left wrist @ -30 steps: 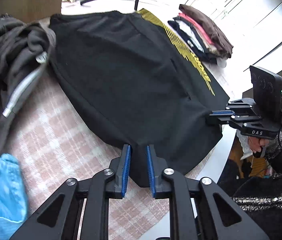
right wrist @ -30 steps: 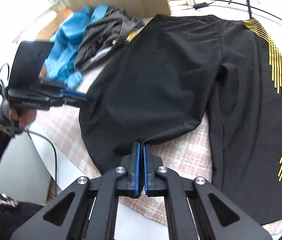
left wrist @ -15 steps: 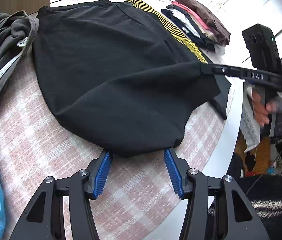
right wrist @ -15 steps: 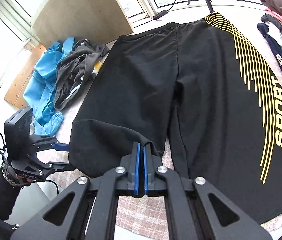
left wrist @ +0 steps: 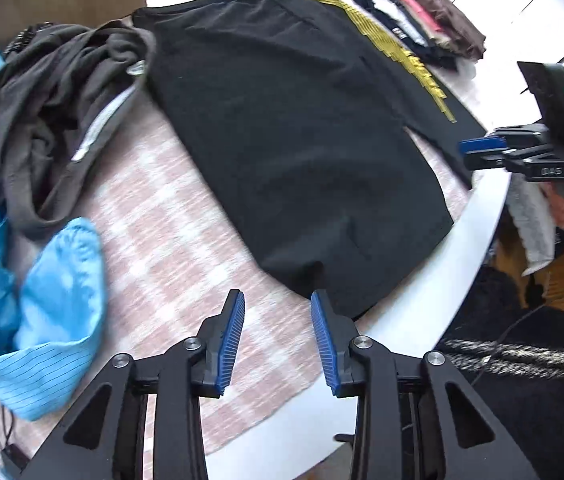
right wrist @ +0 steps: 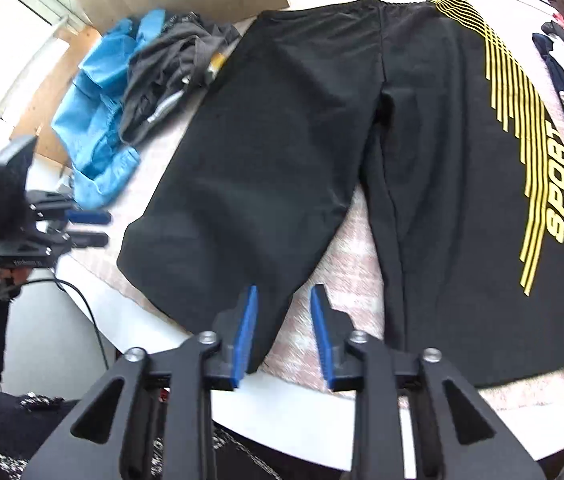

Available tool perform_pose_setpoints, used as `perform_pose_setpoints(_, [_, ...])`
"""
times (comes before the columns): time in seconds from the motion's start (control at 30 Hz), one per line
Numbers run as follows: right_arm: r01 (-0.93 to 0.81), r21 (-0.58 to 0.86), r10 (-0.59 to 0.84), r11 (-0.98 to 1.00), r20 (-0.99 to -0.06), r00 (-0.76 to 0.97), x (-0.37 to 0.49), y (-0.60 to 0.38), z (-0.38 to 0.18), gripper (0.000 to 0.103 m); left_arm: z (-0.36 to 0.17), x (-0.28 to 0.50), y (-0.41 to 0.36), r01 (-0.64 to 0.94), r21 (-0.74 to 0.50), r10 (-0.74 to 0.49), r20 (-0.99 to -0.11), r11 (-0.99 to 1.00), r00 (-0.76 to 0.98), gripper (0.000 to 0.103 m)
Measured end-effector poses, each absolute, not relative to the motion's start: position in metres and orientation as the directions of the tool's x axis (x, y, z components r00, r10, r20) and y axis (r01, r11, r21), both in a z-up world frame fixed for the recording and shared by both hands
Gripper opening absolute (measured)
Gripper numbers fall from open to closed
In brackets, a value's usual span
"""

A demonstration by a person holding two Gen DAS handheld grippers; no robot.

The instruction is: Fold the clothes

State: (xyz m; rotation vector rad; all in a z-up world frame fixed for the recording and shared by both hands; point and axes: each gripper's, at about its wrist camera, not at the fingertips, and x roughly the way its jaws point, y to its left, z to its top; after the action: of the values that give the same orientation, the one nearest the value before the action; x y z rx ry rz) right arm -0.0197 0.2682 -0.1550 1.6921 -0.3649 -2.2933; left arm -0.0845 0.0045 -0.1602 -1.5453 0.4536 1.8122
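Black shorts [right wrist: 282, 152] with yellow stripes and "SPORT" lettering [right wrist: 554, 184] lie spread flat on the pink checked tablecloth [left wrist: 170, 232]; they also show in the left wrist view [left wrist: 294, 128]. My left gripper [left wrist: 278, 332] is open and empty just short of the hem corner of one leg. My right gripper [right wrist: 284, 328] is open and empty, its blue pads [right wrist: 247, 332] on either side of the inner hem corner of the same leg. Each gripper shows in the other's view, the right one [left wrist: 482, 152] and the left one [right wrist: 86, 228].
A crumpled grey garment [left wrist: 58, 116] and a light blue garment [left wrist: 42, 312] lie left of the shorts. A stack of folded clothes [left wrist: 422, 16] sits at the far right. The white table edge [left wrist: 462, 248] runs close to the shorts' hems.
Both grippers have let go of the shorts leg and opened. The leg that was lifted now lies flat on the cloth, and both grippers have drawn back toward the table edge.
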Motion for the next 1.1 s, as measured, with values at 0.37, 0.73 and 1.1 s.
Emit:
perform_pose_setpoints(0.37, [-0.201,0.355,-0.184,-0.913,-0.798,-0.574,0.002,0.457,-0.092,0.035,-0.148,-0.034,0.171,-0.825,-0.239,0.468,-0.883,-0.513,-0.035,0.039])
perform_pose_setpoints(0.73, [-0.020,0.293,-0.251,-0.956,-0.848,-0.466,-0.028,0.493,-0.158,0.018,-0.169,-0.098,0.265,-0.760,-0.160,0.428,-0.888,-0.630,-0.168,0.041])
perform_pose_setpoints(1.1, [0.149,0.331,-0.363,-0.932,-0.826,-0.431,-0.068,0.501,-0.153,0.019,-0.167,-0.136,0.297,-0.636,-0.161,0.391,-0.889,-0.755,-0.239,0.039])
